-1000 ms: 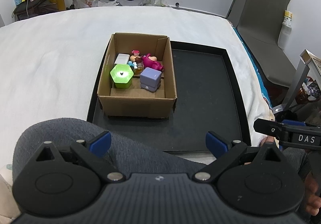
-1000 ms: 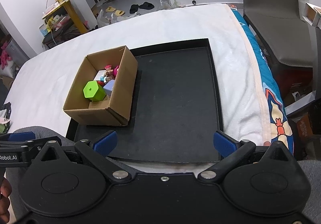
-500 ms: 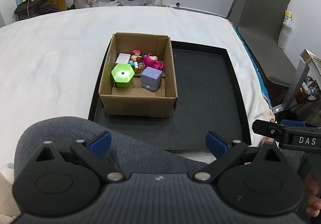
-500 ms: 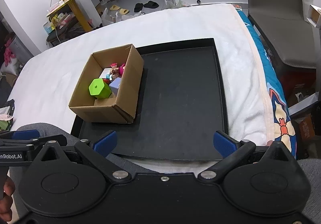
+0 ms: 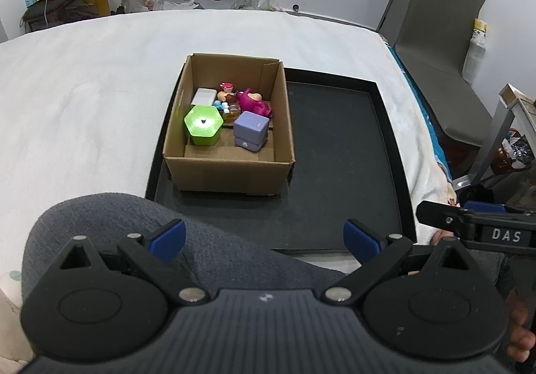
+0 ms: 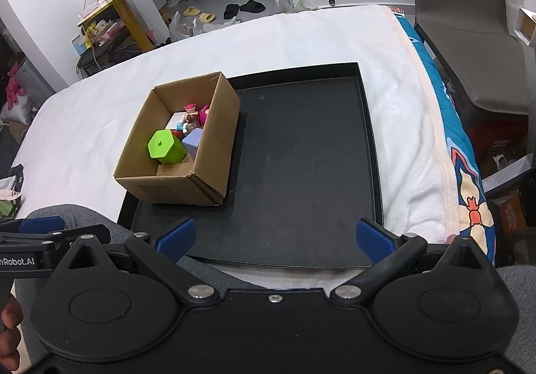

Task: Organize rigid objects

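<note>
Holding both grippers spread wide and empty, left gripper [image 5: 264, 236] and right gripper [image 6: 274, 236], you are hovering well short of the cardboard box [image 5: 231, 173] of toys sitting on the black tray's [image 6: 301, 173] left side, atop a white-covered bed [image 5: 83, 72].

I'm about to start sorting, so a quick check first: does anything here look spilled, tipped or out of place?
Nothing is spilled. The toys sit jumbled inside the cardboard box, and the purple cube leans tilted instead of lying flat. The box sits at the left end of the black tray, leaving the rest of it bare.
</note>
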`<state>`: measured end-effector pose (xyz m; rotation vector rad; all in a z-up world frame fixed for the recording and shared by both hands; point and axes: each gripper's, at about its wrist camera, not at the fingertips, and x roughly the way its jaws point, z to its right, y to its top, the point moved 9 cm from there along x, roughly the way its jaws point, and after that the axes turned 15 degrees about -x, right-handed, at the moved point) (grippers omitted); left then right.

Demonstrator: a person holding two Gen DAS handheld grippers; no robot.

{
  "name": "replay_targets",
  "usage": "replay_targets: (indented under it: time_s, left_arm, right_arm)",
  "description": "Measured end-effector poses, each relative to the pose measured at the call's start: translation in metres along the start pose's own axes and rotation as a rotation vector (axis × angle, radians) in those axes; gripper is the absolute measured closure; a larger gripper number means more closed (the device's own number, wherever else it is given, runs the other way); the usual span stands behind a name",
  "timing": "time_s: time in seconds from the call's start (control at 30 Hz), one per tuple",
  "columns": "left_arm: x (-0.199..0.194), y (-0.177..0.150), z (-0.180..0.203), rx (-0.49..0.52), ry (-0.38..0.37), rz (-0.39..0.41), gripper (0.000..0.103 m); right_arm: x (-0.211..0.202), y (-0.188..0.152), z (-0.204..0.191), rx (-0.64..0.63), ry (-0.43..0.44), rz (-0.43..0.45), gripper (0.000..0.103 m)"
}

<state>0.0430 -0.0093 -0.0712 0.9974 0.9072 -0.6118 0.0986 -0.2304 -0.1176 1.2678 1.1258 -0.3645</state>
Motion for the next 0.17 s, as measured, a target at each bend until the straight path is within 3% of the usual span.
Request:
replay_targets:
  time_s: [0.17]
  left_arm:
    - [-0.0038,0.0003,0.0035,0.009,-0.010,0.009,0.003]
  right_arm:
    - [0.0008,-0.0012,0.0010,0.003,0.000,-0.005,0.000]
